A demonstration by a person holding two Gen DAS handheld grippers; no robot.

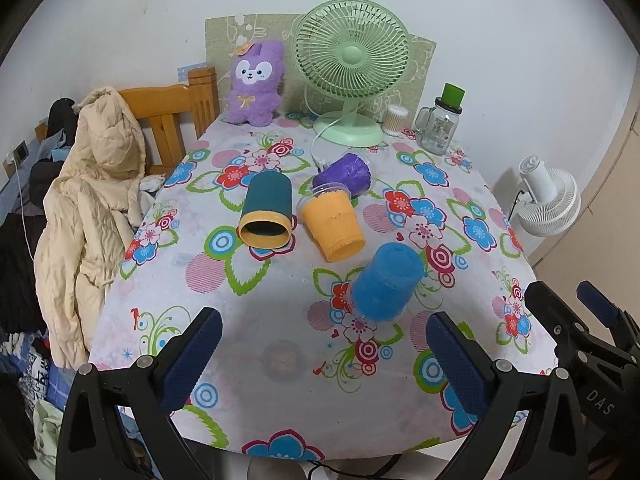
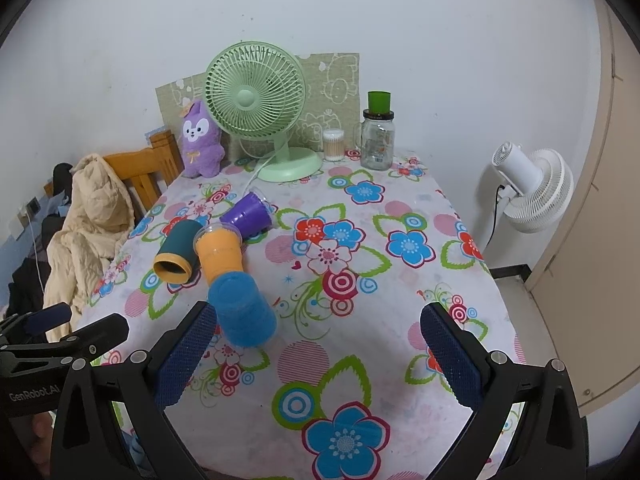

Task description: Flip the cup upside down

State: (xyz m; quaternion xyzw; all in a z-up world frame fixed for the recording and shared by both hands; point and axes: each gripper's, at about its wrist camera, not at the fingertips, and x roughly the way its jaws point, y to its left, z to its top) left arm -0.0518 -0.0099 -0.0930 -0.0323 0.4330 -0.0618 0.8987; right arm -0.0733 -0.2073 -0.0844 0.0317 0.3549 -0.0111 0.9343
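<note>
We are facing a plain white wall (image 2: 400, 20) behind the floral-clothed bench (image 2: 400, 300); a wooden chair (image 1: 168, 116) is carrying a beige jacket (image 1: 92, 200), and a white floor fan (image 2: 532, 192) is standing beside a beige door (image 2: 600, 240).

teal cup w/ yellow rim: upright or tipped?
Tipped. The teal cup lies on its side on the tablecloth, its yellow-rimmed mouth facing the camera, dark interior visible; the right wrist view shows the same.

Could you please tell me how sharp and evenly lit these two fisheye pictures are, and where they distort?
Left wrist view: soft, even light, black corners, the floral tablecloth bulging; sharp throughout, faint shadow beside the blue plastic cup. Right wrist view: same flat light, the beige door edge bowed, no glare.
</note>
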